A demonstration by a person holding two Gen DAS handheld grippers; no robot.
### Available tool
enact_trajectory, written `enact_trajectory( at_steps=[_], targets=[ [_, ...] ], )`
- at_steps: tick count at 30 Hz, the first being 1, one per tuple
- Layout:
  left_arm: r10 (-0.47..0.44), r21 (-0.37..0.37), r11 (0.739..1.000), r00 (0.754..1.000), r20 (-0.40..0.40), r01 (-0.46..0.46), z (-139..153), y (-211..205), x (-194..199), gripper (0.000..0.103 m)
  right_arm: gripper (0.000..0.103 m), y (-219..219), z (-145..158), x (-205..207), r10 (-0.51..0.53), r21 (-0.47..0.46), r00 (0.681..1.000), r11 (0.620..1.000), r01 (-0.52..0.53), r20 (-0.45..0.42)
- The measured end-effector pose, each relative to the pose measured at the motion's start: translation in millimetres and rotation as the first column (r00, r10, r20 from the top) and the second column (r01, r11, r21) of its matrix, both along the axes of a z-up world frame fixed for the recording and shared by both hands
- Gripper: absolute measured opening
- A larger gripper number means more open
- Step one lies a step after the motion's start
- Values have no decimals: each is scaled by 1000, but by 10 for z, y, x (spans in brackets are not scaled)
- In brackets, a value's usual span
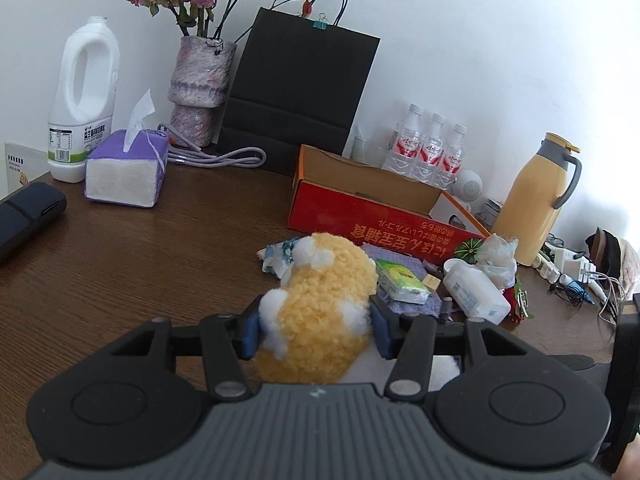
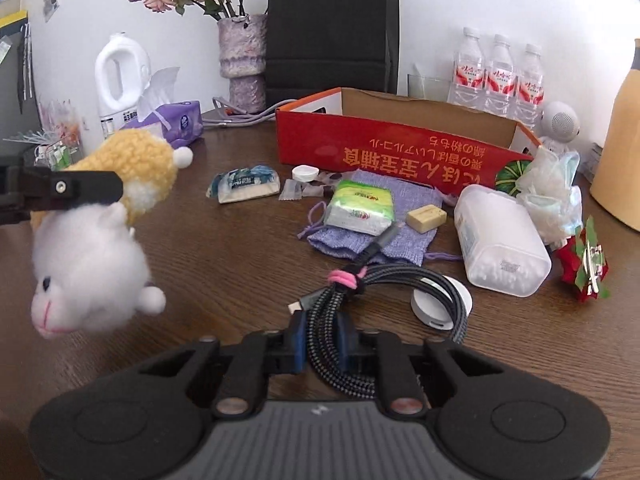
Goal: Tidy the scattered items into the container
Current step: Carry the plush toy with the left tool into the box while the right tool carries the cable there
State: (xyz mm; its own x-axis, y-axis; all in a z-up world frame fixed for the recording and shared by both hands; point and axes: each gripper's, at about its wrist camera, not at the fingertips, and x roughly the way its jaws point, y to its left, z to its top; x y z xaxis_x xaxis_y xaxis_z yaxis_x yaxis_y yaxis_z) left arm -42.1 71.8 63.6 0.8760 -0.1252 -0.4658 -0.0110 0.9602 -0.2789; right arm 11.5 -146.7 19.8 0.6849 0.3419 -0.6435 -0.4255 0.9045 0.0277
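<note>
My left gripper (image 1: 316, 330) is clamped on the plush sheep (image 1: 320, 304), airborne; my right gripper (image 2: 320, 350) pinches the braided cable (image 2: 360, 292). I'd carry both over the red box (image 2: 400, 148), then release low inside.

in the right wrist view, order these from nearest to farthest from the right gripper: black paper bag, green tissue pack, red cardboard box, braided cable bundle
1. Braided cable bundle, clamped between the fingers of the right gripper.
2. Green tissue pack, just ahead, lying on the purple pouch.
3. Red cardboard box, behind the pack, mid table.
4. Black paper bag, against the back wall.
</note>
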Motion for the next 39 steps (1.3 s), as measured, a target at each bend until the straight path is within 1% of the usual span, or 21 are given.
enact_trajectory(
  at_steps=[1,3,4,6,8,10,13,16,18,20,23,24,25,27,28,30,31,33,36,38,39],
  targets=[
    [-2,-4,1000,1000,3,2,2,-10,5,53,13,-2,8,-20,-8,-23,1000,1000,8,23],
    [-12,-4,1000,1000,13,12,23,-53,-5,53,13,50,47,-140,-19,-122,991,992,35,134],
    [-18,0,1000,1000,17,18,41,-78,-16,53,12,55,101,-223,-12,-147,983,988,40,184],
    [-25,-5,1000,999,20,25,94,-111,-35,53,12,19,256,-379,-9,-162,967,985,52,254],
    [-29,-19,999,999,37,29,164,-130,-51,53,12,-47,422,-483,-23,-163,957,984,72,289],
    [-27,-23,999,997,66,29,246,-166,-34,53,12,-135,566,-529,-28,-146,953,986,75,303],
    [-42,-33,998,995,91,45,384,-235,155,53,12,-238,768,-460,-17,-134,951,989,61,310],
    [-47,-22,999,992,121,50,585,-322,526,53,12,-317,964,-199,6,-129,950,991,36,312],
    [-55,-20,998,991,125,58,726,-365,876,53,12,-338,1093,56,17,-147,944,989,33,328],
    [-69,-9,997,991,115,70,855,-419,1291,53,12,-356,1203,394,24,-148,945,989,26,328],
    [-87,16,996,994,62,87,958,-496,1968,53,12,-373,1304,1003,27,-140,957,990,15,288],
    [-101,19,995,994,37,100,963,-512,2189,53,13,-379,1338,1226,26,-143,962,990,13,273],
    [-133,22,991,991,7,133,957,-524,2416,53,13,-390,1381,1433,33,-153,966,988,7,257],
    [-225,57,972,972,-60,229,912,-562,2836,54,13,-404,1408,1843,56,-178,973,984,-16,223],
    [-274,98,954,957,-89,283,880,-598,3022,54,13,-404,1397,2021,71,-193,977,981,-31,202],
    [-357,176,909,923,-143,378,797,-662,3331,54,13,-409,1334,2357,91,-208,984,977,-57,156],
    [-398,198,882,901,-173,427,745,-677,3477,54,13,-418,1290,2524,98,-206,987,976,-70,130],
    [-478,203,831,852,-213,517,625,-672,3732,54,13,-440,1160,2836,100,-191,991,978,-82,86],
    [-556,191,772,789,-260,607,399,-635,4044,54,13,-428,890,3253,103,-183,995,978,-101,5],
    [-577,218,734,760,-300,643,280,-651,4192,54,13,-407,709,3499,124,-170,989,976,-136,-76],
    [-592,231,709,741,-319,666,228,-661,4242,54,13,-395,633,3589,138,-163,985,975,-154,-106]
  ],
)
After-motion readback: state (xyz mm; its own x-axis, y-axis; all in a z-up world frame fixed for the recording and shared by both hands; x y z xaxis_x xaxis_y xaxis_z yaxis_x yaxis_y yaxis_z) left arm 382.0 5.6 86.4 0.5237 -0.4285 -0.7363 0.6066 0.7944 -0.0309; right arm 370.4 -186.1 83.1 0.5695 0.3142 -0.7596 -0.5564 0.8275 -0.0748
